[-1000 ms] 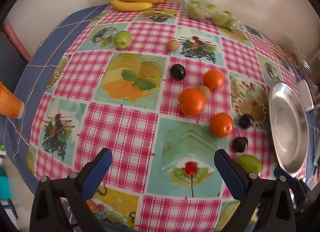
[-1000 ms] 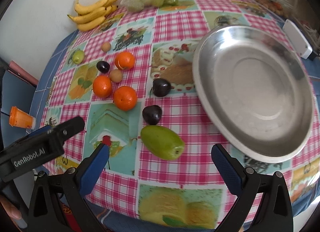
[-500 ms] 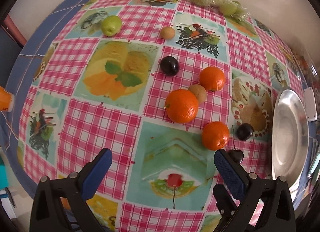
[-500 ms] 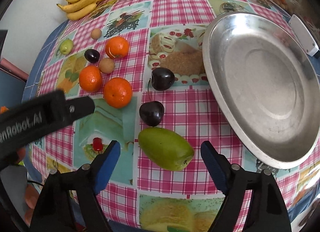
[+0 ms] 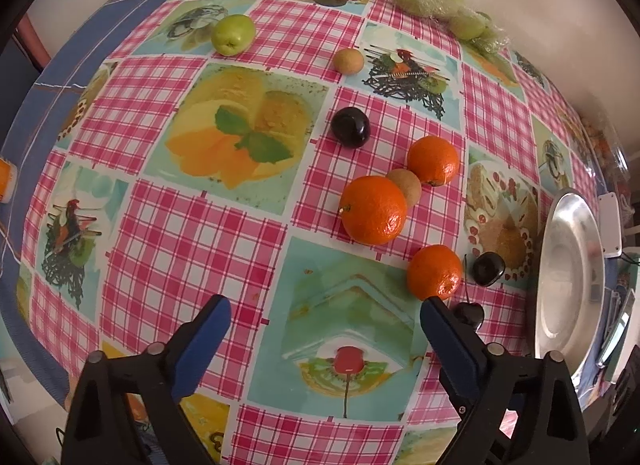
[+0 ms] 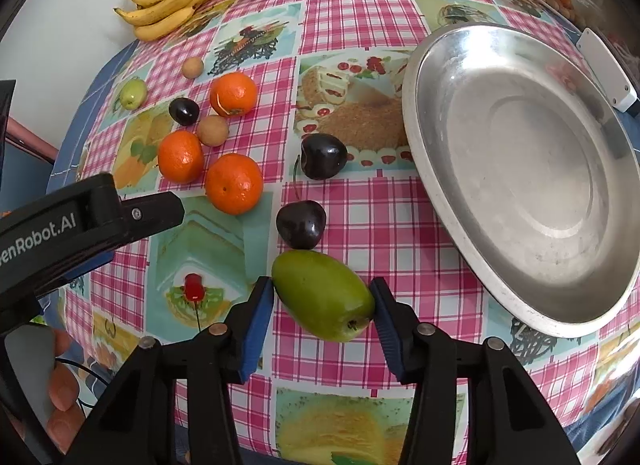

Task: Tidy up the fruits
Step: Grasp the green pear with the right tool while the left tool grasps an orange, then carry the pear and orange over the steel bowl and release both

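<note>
The oval green mango-like fruit (image 6: 323,299) lies on the checked tablecloth (image 6: 384,225) between the right gripper (image 6: 322,305), whose blue pads (image 6: 260,305) have just been closing and touch both its sides, near the steel plate (image 6: 520,169). Left gripper (image 5: 324,329) gapes wide over bare cloth.

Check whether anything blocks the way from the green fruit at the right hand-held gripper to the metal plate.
Nothing visible does. The green fruit sits between the right hand-held gripper pads; only bare tablecloth lies between it and the metal plate. The dark cherries lie behind it.

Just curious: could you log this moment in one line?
right gripper: closing on green fruit | left gripper: open, nothing between | metal plate: empty
</note>
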`<action>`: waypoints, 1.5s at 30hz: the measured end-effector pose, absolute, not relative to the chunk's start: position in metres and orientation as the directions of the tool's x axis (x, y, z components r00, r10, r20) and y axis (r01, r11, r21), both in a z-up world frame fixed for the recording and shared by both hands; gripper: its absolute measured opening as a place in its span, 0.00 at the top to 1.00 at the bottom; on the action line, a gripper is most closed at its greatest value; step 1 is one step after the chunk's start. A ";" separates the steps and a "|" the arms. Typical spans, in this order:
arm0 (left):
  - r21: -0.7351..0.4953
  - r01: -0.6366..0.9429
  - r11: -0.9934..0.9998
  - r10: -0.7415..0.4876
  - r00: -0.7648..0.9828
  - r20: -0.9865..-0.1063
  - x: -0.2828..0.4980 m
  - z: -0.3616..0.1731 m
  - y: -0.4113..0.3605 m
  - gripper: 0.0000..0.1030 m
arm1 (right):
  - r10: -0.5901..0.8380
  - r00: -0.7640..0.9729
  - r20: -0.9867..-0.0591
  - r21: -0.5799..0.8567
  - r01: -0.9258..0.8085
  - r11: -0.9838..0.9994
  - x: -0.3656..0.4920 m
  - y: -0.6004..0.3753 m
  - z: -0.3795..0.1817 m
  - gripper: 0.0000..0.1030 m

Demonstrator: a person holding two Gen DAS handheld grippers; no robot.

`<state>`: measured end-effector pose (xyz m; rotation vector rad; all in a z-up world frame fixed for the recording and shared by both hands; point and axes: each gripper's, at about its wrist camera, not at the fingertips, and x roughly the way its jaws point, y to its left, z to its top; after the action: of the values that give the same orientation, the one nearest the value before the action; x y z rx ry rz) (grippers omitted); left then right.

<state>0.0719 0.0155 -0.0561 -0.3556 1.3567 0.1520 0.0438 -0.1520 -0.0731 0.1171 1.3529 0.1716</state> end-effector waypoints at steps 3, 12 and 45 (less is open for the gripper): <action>-0.173 -0.311 0.934 -0.108 0.217 -0.970 0.072 -0.053 0.016 0.07 | 0.202 0.207 -0.957 0.195 -0.056 0.979 0.041 -0.154 -0.070 0.54; -0.223 -0.307 0.925 -0.146 0.255 -0.956 0.075 -0.048 0.016 0.10 | 0.240 0.242 -0.940 0.232 -0.060 0.971 0.036 -0.157 -0.054 0.60; -0.256 -0.248 0.934 -0.169 0.323 -0.931 0.116 -0.057 0.010 0.65 | 0.286 0.333 -0.898 0.267 -0.103 0.958 0.078 -0.153 -0.022 0.62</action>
<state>0.1161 0.0102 -0.0571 -0.3857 1.2498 0.0538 0.0776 -0.1533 -0.0223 0.1731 1.2062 0.2553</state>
